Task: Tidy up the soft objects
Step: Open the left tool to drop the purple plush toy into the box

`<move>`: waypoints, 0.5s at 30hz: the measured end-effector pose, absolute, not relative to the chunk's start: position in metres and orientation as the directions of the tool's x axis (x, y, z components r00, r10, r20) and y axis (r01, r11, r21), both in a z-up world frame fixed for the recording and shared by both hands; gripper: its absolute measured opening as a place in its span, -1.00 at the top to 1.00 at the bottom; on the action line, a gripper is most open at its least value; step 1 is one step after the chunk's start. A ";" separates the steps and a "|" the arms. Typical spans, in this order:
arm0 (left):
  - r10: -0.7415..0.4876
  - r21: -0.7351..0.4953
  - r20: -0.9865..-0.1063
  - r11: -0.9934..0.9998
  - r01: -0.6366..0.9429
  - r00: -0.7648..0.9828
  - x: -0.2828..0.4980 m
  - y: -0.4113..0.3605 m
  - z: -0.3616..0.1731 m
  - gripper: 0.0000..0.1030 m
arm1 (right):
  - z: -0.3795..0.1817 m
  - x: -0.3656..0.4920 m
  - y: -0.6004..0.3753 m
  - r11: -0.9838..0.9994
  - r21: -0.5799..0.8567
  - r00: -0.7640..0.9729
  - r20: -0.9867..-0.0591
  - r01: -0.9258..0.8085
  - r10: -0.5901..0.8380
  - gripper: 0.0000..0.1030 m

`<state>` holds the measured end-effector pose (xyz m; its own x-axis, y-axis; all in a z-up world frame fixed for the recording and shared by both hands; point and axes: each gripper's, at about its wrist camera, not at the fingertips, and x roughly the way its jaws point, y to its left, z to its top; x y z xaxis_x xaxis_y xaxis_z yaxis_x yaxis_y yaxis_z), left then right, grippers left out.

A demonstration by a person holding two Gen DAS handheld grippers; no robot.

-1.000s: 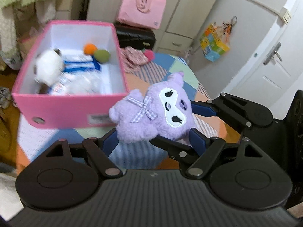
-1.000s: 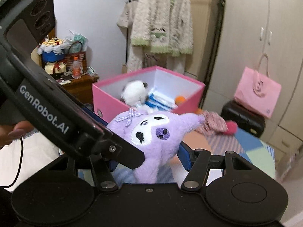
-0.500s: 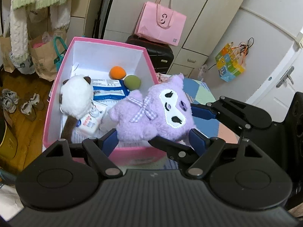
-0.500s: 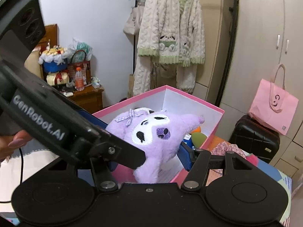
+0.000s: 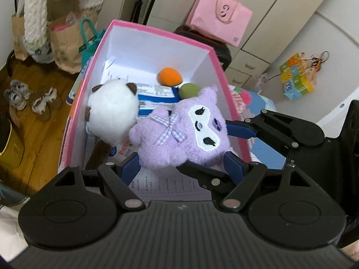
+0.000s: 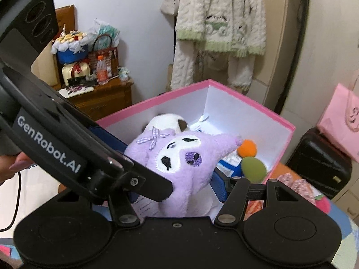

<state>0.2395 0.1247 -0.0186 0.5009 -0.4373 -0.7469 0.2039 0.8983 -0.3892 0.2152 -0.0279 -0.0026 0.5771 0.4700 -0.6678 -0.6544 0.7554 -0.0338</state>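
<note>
A purple plush toy (image 5: 186, 134) with a white face and a checked bow is held by both grippers above the open pink box (image 5: 157, 30). My left gripper (image 5: 181, 163) is shut on its lower body. My right gripper (image 6: 177, 179) is shut on it too, and shows from the side in the left wrist view (image 5: 237, 139). In the right wrist view the plush (image 6: 179, 154) hangs over the box (image 6: 246, 105). Inside lie a white plush with brown ears (image 5: 112, 112), an orange ball (image 5: 169, 76), a green ball (image 5: 189, 89) and blue-white packets (image 5: 154, 98).
The box stands on a patchwork cloth (image 5: 264, 103). A pink bag (image 5: 219, 20) sits on a black case by the cupboards. Paper bags (image 5: 65, 42) and shoes (image 5: 31, 98) are on the wooden floor to the left. A wooden cabinet (image 6: 101, 98) stands at the wall.
Both grippers have carried the purple plush up and forward, from in front of the pink box to above its inside. Both have kept their hold.
</note>
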 end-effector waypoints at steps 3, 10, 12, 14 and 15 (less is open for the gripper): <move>-0.436 -0.397 -0.756 0.898 0.187 0.488 0.245 0.126 -0.024 -0.55 | -0.007 0.223 -0.025 0.739 -0.034 0.550 -0.691 -0.673 0.469 -0.30; -0.417 -0.387 -0.766 0.907 0.167 0.490 0.248 0.126 -0.032 -0.55 | -0.013 0.236 -0.016 0.698 -0.067 0.503 -0.743 -0.713 0.442 -0.34; -0.419 -0.389 -0.765 0.906 0.169 0.489 0.249 0.126 -0.031 -0.56 | -0.013 0.238 -0.016 0.682 -0.067 0.487 -0.751 -0.728 0.446 -0.35; -0.416 -0.387 -0.764 0.907 0.166 0.493 0.248 0.126 -0.032 -0.58 | -0.013 0.242 -0.018 0.672 -0.058 0.470 -0.758 -0.738 0.451 -0.37; -0.414 -0.383 -0.764 0.908 0.169 0.495 0.248 0.126 -0.031 -0.58 | -0.014 0.244 -0.018 0.668 -0.050 0.461 -0.762 -0.742 0.455 -0.37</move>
<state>0.2480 0.1258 -0.0313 0.4951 -0.4142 -0.7637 0.1686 0.9081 -0.3833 0.2437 -0.0183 -0.0136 0.4608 0.4548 -0.7621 -0.7423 0.6682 -0.0501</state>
